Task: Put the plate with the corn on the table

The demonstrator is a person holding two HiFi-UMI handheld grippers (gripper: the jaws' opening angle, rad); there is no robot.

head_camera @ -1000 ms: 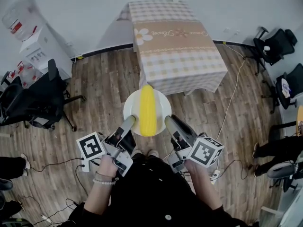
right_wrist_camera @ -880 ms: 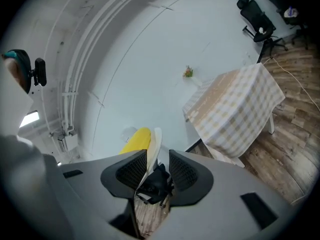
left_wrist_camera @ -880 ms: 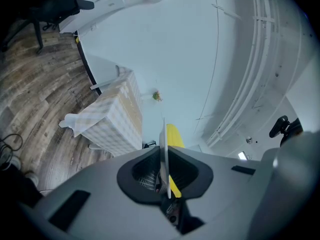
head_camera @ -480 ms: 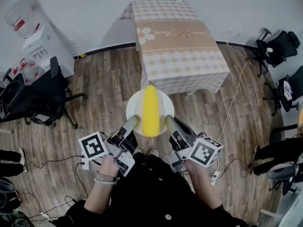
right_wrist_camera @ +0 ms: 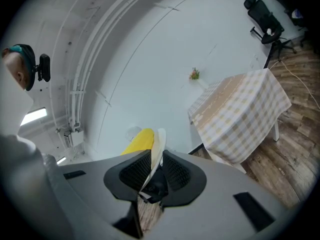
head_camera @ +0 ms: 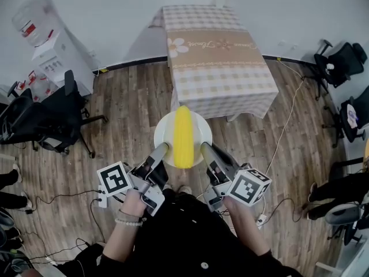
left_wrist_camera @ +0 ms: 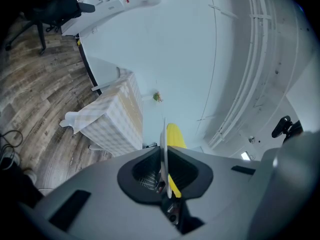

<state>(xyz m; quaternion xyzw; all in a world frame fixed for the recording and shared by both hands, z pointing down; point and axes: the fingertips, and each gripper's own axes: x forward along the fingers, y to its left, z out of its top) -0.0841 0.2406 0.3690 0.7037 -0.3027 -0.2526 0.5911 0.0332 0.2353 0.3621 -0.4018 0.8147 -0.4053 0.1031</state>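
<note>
- The white plate point(head_camera: 199, 133) sits in the middle of the head view, held in the air over the wooden floor point(head_camera: 132, 97). It is short of the checked table point(head_camera: 216, 56) in the upper middle, so it is not yet set down.
- The corn point(head_camera: 183, 136) lies lengthwise across the plate's centre, pointing toward the table.
- The left gripper point(head_camera: 160, 150) is clamped on the plate's lower-left rim. Its own view shows the rim edge-on, pinched between the pads.
- The right gripper point(head_camera: 204, 149) takes the lower-right rim. Its jaws are closing, with the rim between the pads and pressed by them.
- The two grips flank the cob on the near edge, probably to keep the plate level and stop the corn rolling.
- What remains, as I judge it, is carrying the plate forward and lowering it onto the tablecloth.
</note>
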